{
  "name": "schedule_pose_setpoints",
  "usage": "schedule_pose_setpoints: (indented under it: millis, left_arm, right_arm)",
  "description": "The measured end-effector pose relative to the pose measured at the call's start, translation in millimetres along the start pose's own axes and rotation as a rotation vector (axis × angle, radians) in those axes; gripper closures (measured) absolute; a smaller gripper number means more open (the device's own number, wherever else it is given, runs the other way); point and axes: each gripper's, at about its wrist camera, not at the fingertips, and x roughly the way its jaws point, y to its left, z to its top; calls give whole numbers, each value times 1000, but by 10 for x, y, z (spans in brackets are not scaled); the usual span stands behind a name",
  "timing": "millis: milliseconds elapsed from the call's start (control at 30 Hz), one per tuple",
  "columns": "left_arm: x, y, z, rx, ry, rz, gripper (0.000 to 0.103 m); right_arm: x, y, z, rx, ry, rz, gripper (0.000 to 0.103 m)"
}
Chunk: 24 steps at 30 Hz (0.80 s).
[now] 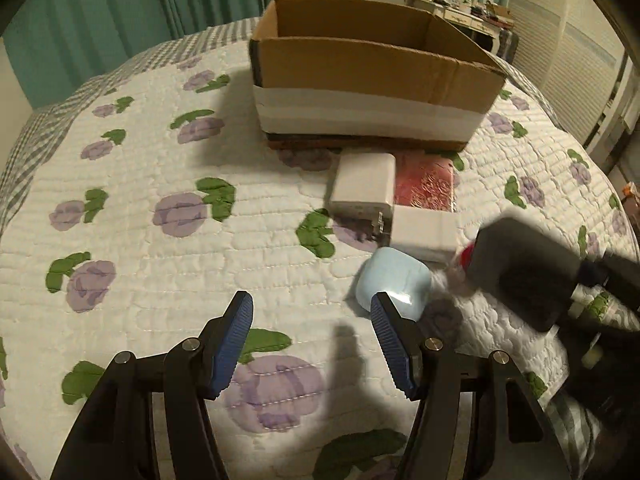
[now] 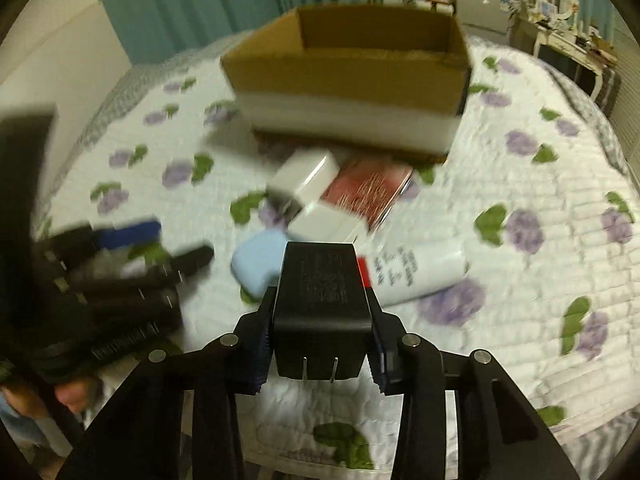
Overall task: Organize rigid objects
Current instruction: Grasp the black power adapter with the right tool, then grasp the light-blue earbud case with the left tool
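Observation:
My right gripper is shut on a black power adapter, held above the quilt with its two prongs pointing back at the camera. The same adapter appears blurred at the right of the left wrist view. My left gripper stands open over the flowered quilt with nothing between its fingers; a light blue case lies just beyond its right finger. Behind the case lie a white charger, a white box and a red box. A white tube with a red cap lies beside the adapter.
An open cardboard box with a white band around it stands on the bed behind the objects. Teal curtains hang at the back left, and a cluttered dresser stands at the back right. A person's hand shows at the lower left.

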Motion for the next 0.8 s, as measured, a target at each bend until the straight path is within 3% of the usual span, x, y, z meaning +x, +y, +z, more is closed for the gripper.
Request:
schedule_pose_setpoints:
  millis: [267, 433, 600, 667, 700, 800]
  left_arm:
    - [193, -275, 27, 78, 39, -74, 39]
    - [392, -423, 59, 119, 74, -92, 39]
    - [445, -514, 89, 156, 37, -81, 39]
    - [434, -516, 86, 162, 35, -107, 43]
    - [426, -510, 81, 165, 31, -104, 52]
    - [387, -459, 65, 148, 32, -132, 52]
  right_arm:
    - [-195, -231, 252, 24, -90, -124, 64]
    - [-138, -423, 274, 70, -87, -128, 64]
    - [-42, -544, 273, 92, -74, -132, 64]
    - [-14, -571, 260, 98, -67, -136, 64]
    - [-6, -584, 256, 100, -65, -139, 64]
    - [-10, -605, 252, 107, -65, -143, 64]
